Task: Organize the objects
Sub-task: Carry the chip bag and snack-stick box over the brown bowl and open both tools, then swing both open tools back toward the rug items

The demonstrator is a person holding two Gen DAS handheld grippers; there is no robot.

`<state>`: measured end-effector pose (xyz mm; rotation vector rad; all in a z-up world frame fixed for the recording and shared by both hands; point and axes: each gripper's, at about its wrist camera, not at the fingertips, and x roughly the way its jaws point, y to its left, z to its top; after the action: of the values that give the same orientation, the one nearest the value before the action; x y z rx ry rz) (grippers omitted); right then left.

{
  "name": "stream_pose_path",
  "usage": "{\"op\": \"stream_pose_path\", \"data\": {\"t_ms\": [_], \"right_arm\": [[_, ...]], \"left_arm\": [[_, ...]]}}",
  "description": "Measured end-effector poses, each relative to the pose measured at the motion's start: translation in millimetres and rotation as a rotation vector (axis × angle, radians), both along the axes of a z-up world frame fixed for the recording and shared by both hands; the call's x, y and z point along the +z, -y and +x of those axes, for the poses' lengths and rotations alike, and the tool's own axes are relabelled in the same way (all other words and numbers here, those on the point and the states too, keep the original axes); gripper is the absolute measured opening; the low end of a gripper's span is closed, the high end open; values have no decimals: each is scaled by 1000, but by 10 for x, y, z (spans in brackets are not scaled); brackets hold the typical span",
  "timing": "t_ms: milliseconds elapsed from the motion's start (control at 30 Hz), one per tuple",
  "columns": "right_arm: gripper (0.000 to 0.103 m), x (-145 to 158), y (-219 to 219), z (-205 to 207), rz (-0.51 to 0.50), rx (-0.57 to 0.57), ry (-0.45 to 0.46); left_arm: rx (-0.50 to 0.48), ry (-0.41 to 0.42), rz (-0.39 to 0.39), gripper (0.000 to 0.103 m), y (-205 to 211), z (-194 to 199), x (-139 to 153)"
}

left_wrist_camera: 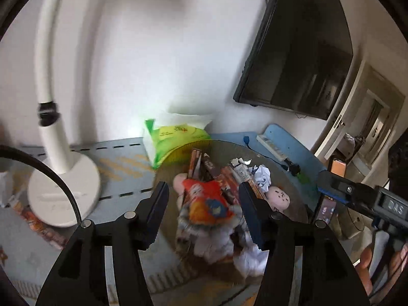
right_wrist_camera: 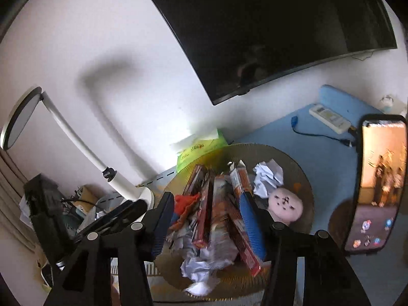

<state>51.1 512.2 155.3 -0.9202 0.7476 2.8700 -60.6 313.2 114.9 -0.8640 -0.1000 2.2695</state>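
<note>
Overflowing round basket (right_wrist_camera: 303, 178), crumpled paper (right_wrist_camera: 267, 176)

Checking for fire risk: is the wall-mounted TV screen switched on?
No, the TV screen is dark, while only the phone is lit.

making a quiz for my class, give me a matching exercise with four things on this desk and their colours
Things:
1. tissue pack
2. desk lamp
3. television
4. crumpled paper

Colours:
A. black
B. green and yellow
C. white with blue marks
D. plain white

Pairs: 1-B, 2-D, 3-A, 4-C
</note>
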Motion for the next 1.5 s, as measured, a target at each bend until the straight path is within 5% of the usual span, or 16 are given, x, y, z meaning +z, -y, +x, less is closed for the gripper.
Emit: {"op": "stream_pose_path", "data": {"t_ms": [267,433,533,733,933,1500], "right_arm": [[52,295,436,315,31,61,-40],[62,430,947,450,68,151,-86],[62,370,1298,450,93,216,-95],[66,-201,1943,353,70,343,-77],[66,-1090,2402,186,113,441,78],[67,-1421,2528,64,220,432,201]], "left_arm": [[123,-73,24,55,982,442,284],[304,-140,-66,59,1707,766,337],[379,-140,-95,81,2087,881,244],[520,-58,-222,83,2671,854,-408],[565,80,-221,83,2970,725,-956],[541,170,-327,83,2853,670,-1131]]}}
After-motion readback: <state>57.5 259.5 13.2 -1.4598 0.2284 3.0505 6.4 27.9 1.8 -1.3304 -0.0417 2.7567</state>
